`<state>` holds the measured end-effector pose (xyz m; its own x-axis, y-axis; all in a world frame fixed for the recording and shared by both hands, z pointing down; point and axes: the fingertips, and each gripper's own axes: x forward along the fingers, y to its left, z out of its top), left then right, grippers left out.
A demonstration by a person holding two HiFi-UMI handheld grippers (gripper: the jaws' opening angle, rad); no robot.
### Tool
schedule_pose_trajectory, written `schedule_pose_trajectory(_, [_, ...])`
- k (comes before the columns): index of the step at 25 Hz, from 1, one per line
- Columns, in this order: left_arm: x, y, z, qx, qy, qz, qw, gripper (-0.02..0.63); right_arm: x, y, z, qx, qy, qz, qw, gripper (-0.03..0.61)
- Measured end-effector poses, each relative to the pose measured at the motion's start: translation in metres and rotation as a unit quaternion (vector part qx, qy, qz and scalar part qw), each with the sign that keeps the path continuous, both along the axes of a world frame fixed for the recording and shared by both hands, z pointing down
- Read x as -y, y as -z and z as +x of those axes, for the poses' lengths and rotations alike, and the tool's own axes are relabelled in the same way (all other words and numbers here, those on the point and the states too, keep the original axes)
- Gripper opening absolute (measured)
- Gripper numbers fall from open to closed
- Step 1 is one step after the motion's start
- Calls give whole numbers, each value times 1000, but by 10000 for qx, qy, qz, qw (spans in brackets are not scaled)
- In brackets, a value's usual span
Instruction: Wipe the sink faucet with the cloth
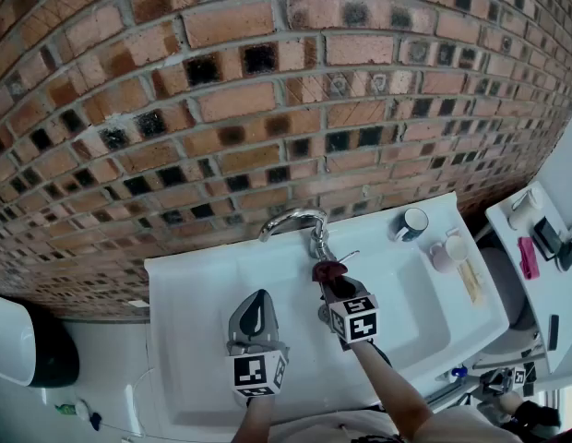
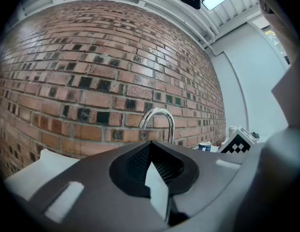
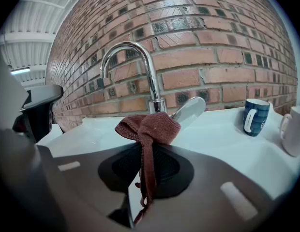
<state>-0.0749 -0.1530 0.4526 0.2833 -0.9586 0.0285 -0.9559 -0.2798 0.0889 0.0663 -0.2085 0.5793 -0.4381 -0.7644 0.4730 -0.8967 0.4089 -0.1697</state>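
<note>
A chrome faucet (image 1: 300, 221) with a curved spout and a lever handle stands at the back of the white sink (image 1: 203, 289), against the brick wall. My right gripper (image 1: 330, 279) is shut on a dark red cloth (image 1: 329, 271), just in front of the faucet's base. In the right gripper view the cloth (image 3: 149, 129) bunches at the jaw tips of the right gripper (image 3: 148, 135), close to the faucet (image 3: 140, 69) and its handle (image 3: 188, 111). My left gripper (image 1: 256, 310) hovers over the basin, shut and holding nothing. The left gripper view shows the left gripper (image 2: 149, 151) below the faucet (image 2: 158, 122).
A blue mug (image 1: 412, 223) and a pale mug (image 1: 448, 250) stand on the sink's right ledge; both mugs, blue (image 3: 255, 116) and pale (image 3: 293, 129), show in the right gripper view. A white shelf (image 1: 535, 247) with small items lies to the right. A dark round object (image 1: 32, 349) sits at the left.
</note>
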Motion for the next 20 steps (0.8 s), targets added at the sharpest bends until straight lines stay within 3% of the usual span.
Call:
schedule_pose_trajectory(6, [9,-8,-5,5,30,-100,9999,-5,7,10,15,31,-83,160,9998,44])
schedule_pose_trajectory(15, [9,-10,-2,-60,-26,-107,9999,-5,28,57,104,97,-1226,663,9902,44])
schedule_pose_trajectory(18, [9,-10,-1,-91,-31,-111,9999,-5,18,58,90,324,-1146,509,9916,43])
schedule_pose_trajectory(20, [10,-10,-2,-119,-15,-118,9999,-5,5,46,47,653,-694,168,9953,43])
